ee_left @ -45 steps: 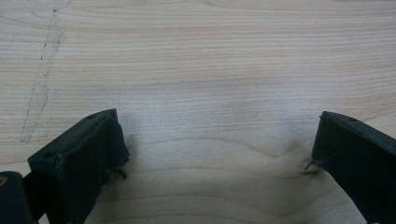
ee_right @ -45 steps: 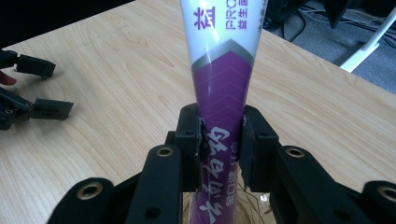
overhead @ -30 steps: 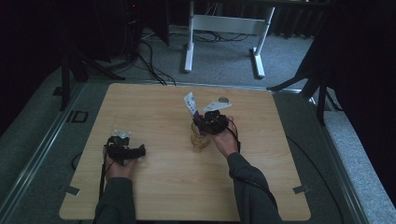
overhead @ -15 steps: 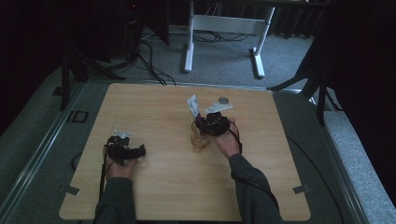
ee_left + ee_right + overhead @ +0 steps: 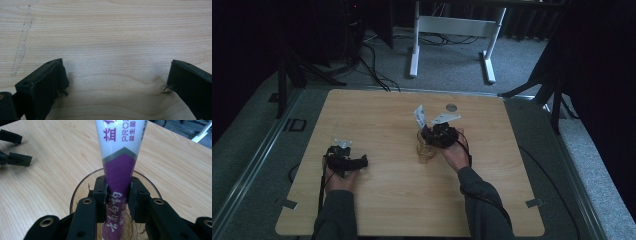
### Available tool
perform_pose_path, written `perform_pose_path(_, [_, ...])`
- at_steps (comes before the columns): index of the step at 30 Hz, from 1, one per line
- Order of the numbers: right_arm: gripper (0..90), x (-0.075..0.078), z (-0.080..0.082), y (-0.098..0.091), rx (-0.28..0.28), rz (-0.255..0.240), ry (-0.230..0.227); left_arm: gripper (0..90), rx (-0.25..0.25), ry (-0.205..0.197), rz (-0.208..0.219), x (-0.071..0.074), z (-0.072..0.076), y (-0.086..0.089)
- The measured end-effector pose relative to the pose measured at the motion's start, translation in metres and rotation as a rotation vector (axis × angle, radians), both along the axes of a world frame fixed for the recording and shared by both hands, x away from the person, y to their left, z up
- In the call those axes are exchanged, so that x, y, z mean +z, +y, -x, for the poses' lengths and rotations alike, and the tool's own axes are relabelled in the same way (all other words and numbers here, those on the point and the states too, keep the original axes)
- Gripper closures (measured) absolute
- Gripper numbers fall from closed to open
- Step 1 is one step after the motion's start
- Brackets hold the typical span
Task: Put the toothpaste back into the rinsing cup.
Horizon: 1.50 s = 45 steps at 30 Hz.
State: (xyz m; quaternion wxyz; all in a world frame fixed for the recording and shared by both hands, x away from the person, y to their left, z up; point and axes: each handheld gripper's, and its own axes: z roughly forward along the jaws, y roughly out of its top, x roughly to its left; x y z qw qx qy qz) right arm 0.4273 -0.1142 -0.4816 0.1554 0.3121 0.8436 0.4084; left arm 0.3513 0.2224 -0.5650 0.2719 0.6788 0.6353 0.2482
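On the wooden table [image 5: 377, 115] in front of you, work from the big things down. Your left gripper [image 5: 117, 85] rests low over bare wood toward the near left, its jaws spread wide with nothing between them; leave it parked there, well apart from the action. Near the middle of the table stands a clear glass cup [image 5: 77, 192], and your right gripper [image 5: 117, 195] hovers over its mouth, clenched on a white and purple toothpaste tube [image 5: 120, 157]. Its jaws have just been easing apart a touch, yet the pads [image 5: 101, 191] press on the tube's purple section from both sides.

To my eye you are seating the tube in the cup. Keep it centred over the opening so neither jaw knocks the rim, lower until you feel the bottom end settle, and only then let go fully, since a thin glass like this looks easy to tip.

The tube's long axis runs close to upright, leaning slightly: its lower end dips into the cup, its broad white part [image 5: 420, 116] rises above the gripper.
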Motion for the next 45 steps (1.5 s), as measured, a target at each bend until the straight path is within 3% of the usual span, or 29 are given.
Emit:
perform_pose_path(10, [68.1,0.000,0.000,-0.001,0.004,-0.001,0.000,1.4,0.000,0.000,0.000,0.000,0.000,0.000])
perform_pose_path(20, [54.9,-0.001,0.002,-0.007,0.000,0.002,0.002,1.4,-0.001,0.001,-0.001,0.000,0.000,0.000])
perform_pose_path(30, [47.6,0.014,0.013,-0.016,0.012,-0.034,-0.057,1.4,-0.002,0.001,-0.001,0.000,0.000,0.000])
perform_pose_path(32, [45.3,0.020,0.019,-0.024,0.000,-0.054,-0.083,1.4,-0.001,0.001,-0.001,0.000,0.000,0.000])
perform_pose_path(38, [42.3,0.023,0.026,-0.043,-0.056,-0.072,-0.103,1.4,-0.001,0.000,-0.001,0.000,0.000,0.000])
perform_pose_path(39, [41.5,0.022,0.029,-0.055,-0.109,-0.076,-0.095,1.4,-0.002,0.001,-0.002,0.000,0.000,0.000])
perform_pose_path(45, [39.9,0.009,0.036,-0.087,-0.230,-0.102,-0.045,1.4,-0.001,0.001,-0.001,0.000,0.000,0.000])
